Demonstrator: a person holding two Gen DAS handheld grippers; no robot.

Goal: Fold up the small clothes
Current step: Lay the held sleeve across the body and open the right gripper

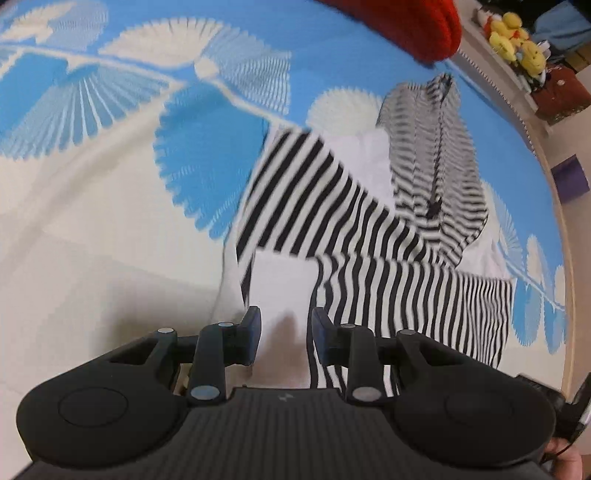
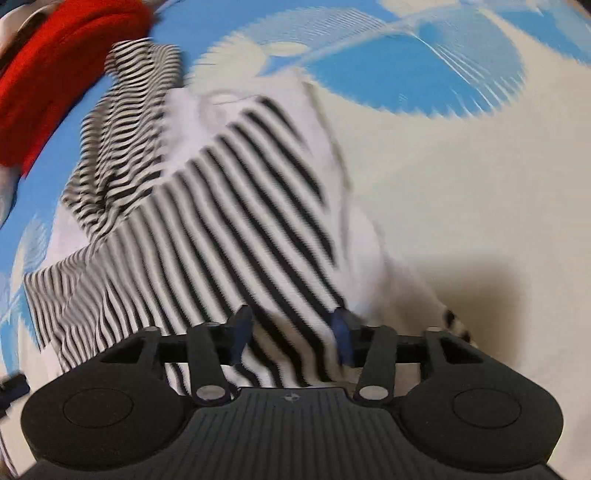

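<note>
Across the middle and right of the left wrist view lies your striped garment (image 1: 369, 229), a small black-and-white top spread on the blue and cream patterned cloth (image 1: 110, 192). Its hood or upper part is bunched toward the upper right of the frame, with a dark zip running down it. In the right wrist view the same garment (image 2: 229, 221) fills the centre and left.

Expect it to be light, soft and limp: it will sag and drag when lifted, and any single-layer pinch may pull the layers apart. It is not fragile. You would do best to take it at an edge or corner, catching both layers, and keep away from the zip.

Your left gripper (image 1: 284, 339) stands with fingers apart over white cloth at the lower centre, holding nothing. Your right gripper (image 2: 291, 339) is likewise spread, with striped fabric between and under its fingers, not clamped as far as the blur allows.

A red cloth item (image 1: 413, 26) sits at the top. No containers show.
</note>
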